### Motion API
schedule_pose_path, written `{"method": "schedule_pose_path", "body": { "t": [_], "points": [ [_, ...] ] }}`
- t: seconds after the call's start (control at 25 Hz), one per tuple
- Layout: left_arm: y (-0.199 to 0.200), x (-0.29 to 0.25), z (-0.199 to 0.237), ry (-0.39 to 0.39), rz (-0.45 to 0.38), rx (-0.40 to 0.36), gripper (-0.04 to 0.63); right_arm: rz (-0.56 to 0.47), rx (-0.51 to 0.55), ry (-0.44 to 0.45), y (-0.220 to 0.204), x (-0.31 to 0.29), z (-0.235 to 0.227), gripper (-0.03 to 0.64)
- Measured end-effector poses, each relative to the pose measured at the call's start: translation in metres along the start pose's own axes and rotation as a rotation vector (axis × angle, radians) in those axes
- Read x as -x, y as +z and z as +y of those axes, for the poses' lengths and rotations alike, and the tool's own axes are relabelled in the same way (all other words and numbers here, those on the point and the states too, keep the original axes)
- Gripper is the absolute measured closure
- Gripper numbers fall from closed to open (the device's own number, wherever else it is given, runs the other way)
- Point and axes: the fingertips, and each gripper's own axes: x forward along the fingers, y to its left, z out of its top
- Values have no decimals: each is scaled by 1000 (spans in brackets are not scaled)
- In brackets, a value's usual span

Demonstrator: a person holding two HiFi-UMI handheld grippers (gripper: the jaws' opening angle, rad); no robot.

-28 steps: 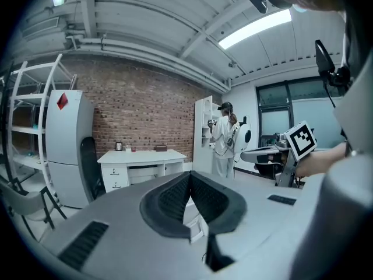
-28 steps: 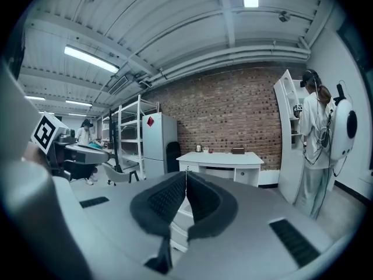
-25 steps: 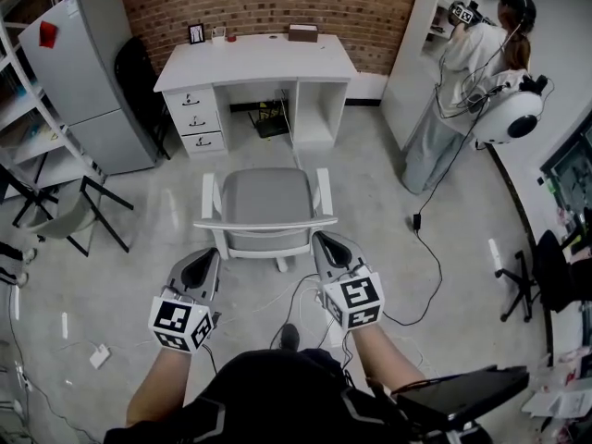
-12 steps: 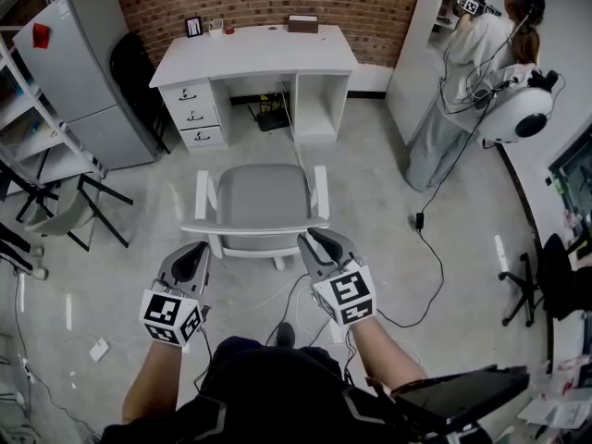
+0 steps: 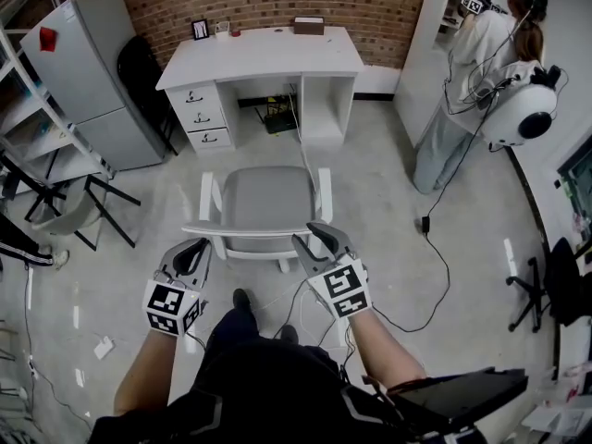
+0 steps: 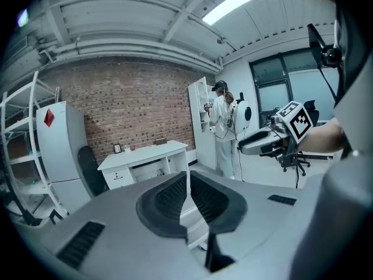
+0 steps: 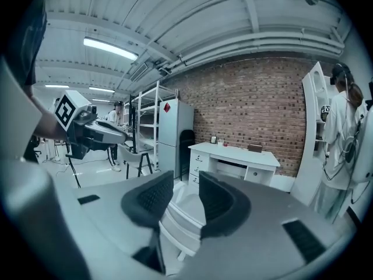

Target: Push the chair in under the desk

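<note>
Opening its two jaws just now, the right hand-held gripper (image 5: 313,240) stands released beside the right end of the white top rail of the backrest (image 5: 250,232). In the right gripper view the white frame of the chair shows in the gap between the dark pads, but the pads do not press on it. A second ago this gripper was clenched and sat further back from the rail.

The left hand-held gripper (image 5: 192,253) is clenched on nothing, with its pads together. It has also come forward, and in the head view it is now just below the left end of the same rail.

The white chair with the grey padded seat (image 5: 266,198) stands in the middle of the head view, its seat toward the white desk with three drawers (image 5: 268,52) at the upper middle. It is well apart from the desk, as before.

I judge that the push is not yet begun, as both hands are only arriving at the backrest. The opened right jaws suggest a grasp on the rail, while the closed left one will probably push with its tip.
</note>
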Motion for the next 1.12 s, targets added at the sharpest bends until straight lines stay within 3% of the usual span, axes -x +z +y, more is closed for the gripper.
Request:
{"method": "schedule_pose_path", "body": {
  "t": [0.08, 0.2, 0.52, 0.64, 0.84, 1.12],
  "points": [
    [-3, -7, 1, -28, 11, -10, 583, 23, 6, 15, -5, -5, -1, 461],
    [-13, -20, 1, -63, 70, -94, 451, 85, 33, 58, -18, -18, 2, 410],
    [-68, -65, 27, -130, 255, -291, 371, 296, 202, 117, -59, -63, 11, 341],
    [-90, -78, 33, -169, 328, -394, 348, 373, 282, 163, -76, -77, 17, 321],
    [-113, -96, 42, -262, 399, -425, 331, 466, 344, 210, -96, -98, 19, 296],
    [-145, -121, 49, -344, 491, -618, 331, 593, 456, 250, -125, -125, 18, 293]
  ]
}}
